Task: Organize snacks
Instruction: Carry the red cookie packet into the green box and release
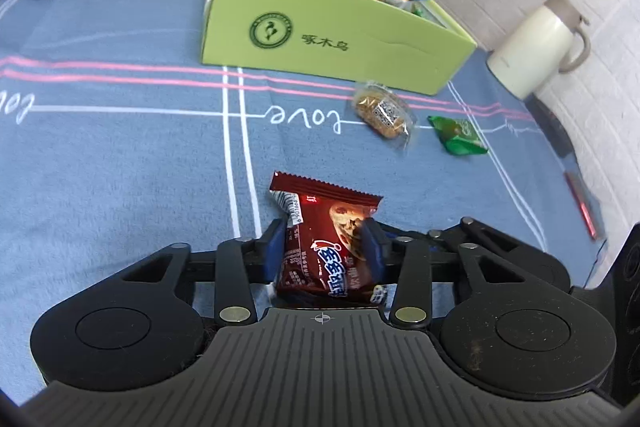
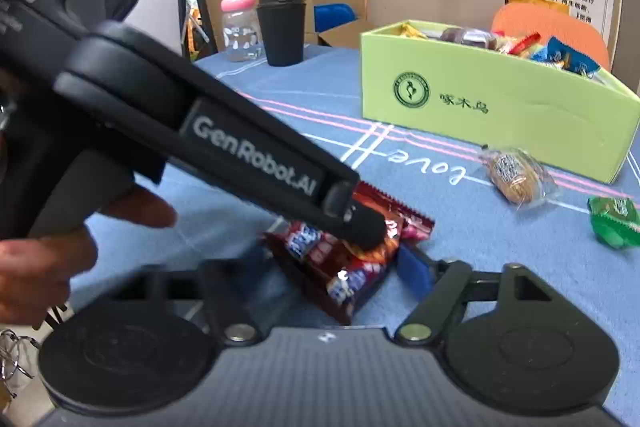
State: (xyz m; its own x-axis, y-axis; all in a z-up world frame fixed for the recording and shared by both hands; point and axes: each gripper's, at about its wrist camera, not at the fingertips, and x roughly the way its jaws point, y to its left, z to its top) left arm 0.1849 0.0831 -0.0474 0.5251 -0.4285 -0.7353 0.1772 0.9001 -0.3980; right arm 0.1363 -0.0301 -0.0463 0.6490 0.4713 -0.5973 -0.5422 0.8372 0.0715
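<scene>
The right tongs (image 2: 340, 267) are partly hidden — the left tongs' black arm crosses over them, and only one blue pad (image 2: 414, 273) shows clearly. A red snack pack (image 2: 348, 267) sits between those fingers, but I cannot tell if they squeeze it. The left tongs (image 1: 326, 251) are clamped on the red snack pack, near the desk's (image 1: 120, 167) front edge. The green box (image 1: 340, 39) sits further back — its far end is cut off.

Right gripper's left fingers (image 2: 256, 267) blurred
</scene>
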